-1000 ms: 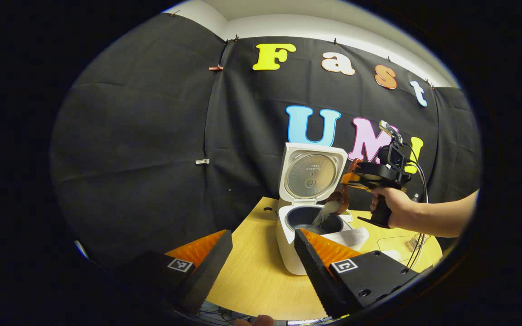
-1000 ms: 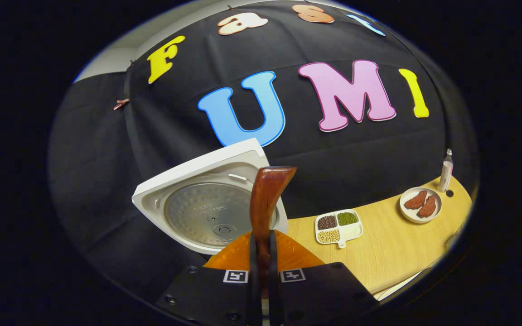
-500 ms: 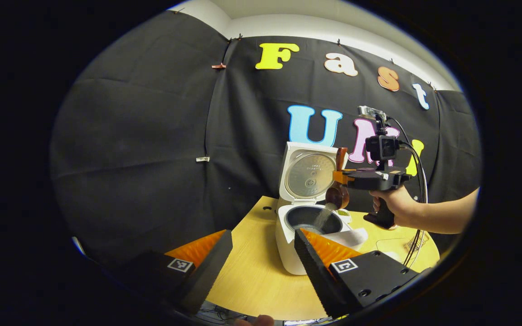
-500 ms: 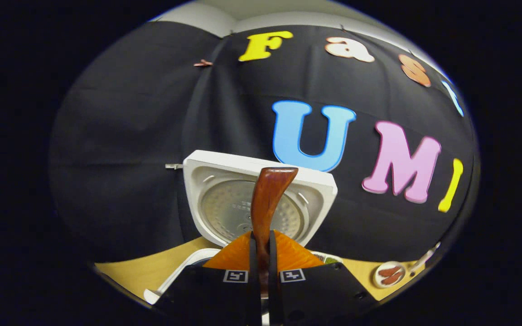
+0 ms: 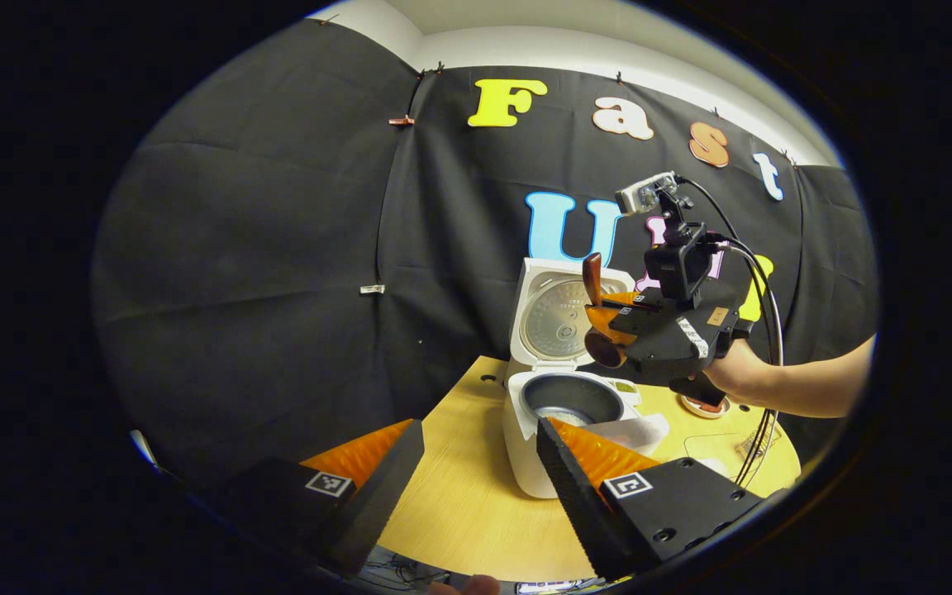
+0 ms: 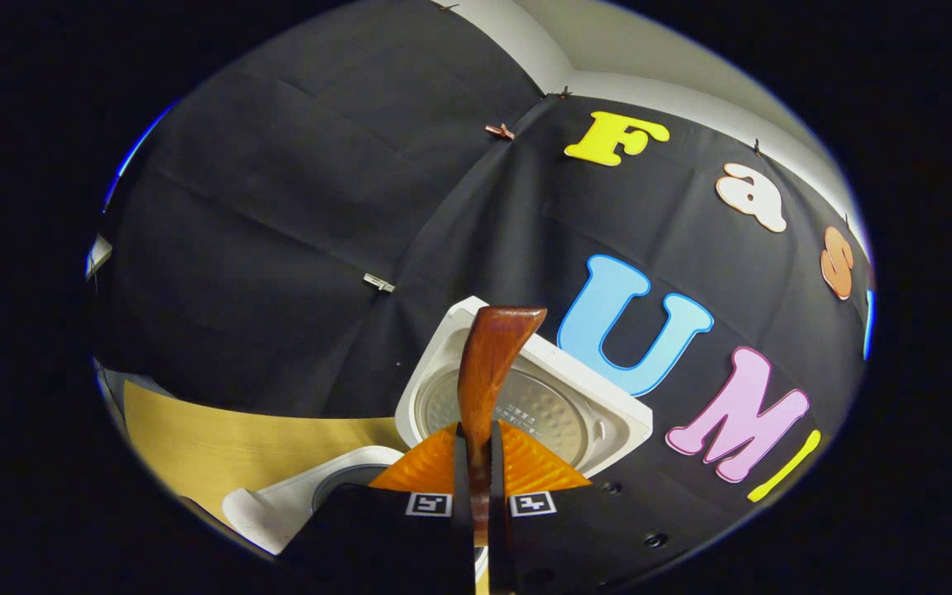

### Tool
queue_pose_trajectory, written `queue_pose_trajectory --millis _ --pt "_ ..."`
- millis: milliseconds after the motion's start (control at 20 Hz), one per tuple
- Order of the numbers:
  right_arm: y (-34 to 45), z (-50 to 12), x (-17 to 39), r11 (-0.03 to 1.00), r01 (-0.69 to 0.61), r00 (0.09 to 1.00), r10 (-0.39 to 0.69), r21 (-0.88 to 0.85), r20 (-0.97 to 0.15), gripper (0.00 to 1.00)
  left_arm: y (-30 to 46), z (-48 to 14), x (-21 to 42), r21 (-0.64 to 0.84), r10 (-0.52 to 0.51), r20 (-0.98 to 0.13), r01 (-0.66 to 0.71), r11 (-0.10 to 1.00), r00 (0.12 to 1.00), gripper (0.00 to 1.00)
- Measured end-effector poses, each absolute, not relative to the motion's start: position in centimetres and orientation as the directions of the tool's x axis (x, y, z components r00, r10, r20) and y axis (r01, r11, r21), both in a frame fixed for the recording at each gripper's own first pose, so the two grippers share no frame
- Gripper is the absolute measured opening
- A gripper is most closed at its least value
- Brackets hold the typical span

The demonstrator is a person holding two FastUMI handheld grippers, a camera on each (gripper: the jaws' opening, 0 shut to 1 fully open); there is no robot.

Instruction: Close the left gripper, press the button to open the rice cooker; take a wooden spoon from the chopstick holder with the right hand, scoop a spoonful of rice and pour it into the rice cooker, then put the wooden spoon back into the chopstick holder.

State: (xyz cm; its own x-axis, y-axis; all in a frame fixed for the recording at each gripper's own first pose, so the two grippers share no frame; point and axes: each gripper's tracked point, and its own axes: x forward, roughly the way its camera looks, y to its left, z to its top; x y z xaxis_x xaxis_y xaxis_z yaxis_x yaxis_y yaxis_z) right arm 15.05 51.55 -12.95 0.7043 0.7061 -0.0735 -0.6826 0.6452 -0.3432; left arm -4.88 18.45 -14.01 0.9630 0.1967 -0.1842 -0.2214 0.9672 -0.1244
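With the white rice cooker point(image 5: 563, 413) open on the pale wooden counter point(image 5: 459, 496), the pour looks finished, so the step in hand is returning the dark brown wooden spoon point(image 6: 488, 372) to the chopstick holder, which calls for carrying it away from the cooker. The right claw point(image 6: 480, 496) is clamped on the spoon's handle above the cooker's pot, bowl hanging below; the left claw point(image 5: 476, 471) hangs wide and empty just in front of the cooker

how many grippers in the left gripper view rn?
2. The left gripper sits at the bottom edge, jaws apart. The right gripper is above the open rice cooker, holding the wooden spoon.
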Motion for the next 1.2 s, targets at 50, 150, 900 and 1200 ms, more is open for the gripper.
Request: queue_pose_trajectory --millis 50,150,900,1200 --pt "51.3 -13.2 15.7 0.673 -0.684 0.716 0.693 -0.282 -0.083 0.11 18.4 -14.0 -5.1 -0.122 0.201 -0.185 -0.225 0.967 0.962 0.95" --pt "50.1 -13.2 16.8 0.731 -0.668 0.744 0.661 -0.142 -0.094 0.11 18.1 -14.0 -5.5 -0.121 0.203 -0.186 -0.228 0.966 0.961 0.95" --pt "29.3 -10.3 17.4 0.731 -0.377 0.862 0.501 0.568 -0.073 0.11 13.7 -12.0 -4.8 -0.096 0.154 -0.147 -0.169 0.981 0.977 0.96" --pt "14.5 -11.6 17.3 0.768 -0.265 0.923 0.378 0.583 -0.077 0.11 10.8 -11.2 -3.0 -0.083 0.116 -0.134 -0.128 0.988 0.984 0.95"
